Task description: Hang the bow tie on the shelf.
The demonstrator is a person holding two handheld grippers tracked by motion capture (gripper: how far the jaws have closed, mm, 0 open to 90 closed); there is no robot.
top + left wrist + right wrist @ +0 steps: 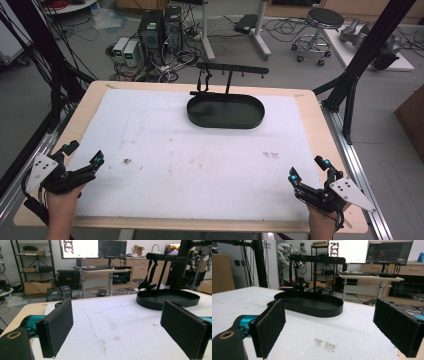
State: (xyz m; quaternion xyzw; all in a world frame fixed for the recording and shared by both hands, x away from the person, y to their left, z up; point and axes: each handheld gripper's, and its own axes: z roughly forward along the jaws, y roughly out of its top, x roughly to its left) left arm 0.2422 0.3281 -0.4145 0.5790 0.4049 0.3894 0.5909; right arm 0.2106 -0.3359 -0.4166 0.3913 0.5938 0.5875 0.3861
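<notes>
Both tongs — left (85,156), right (308,169) — are black with teal joints, grey triangular plates, trailing cables.

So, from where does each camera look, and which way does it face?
High view: above the near edge, looking forward and down on the table; both forearms, left gripper and right gripper show.
Left gripper view: low at near left, facing the tray; own open jaws show.
Right gripper view: low at near right, facing the same tray; own open jaws show.
All three share the tray.
</notes>
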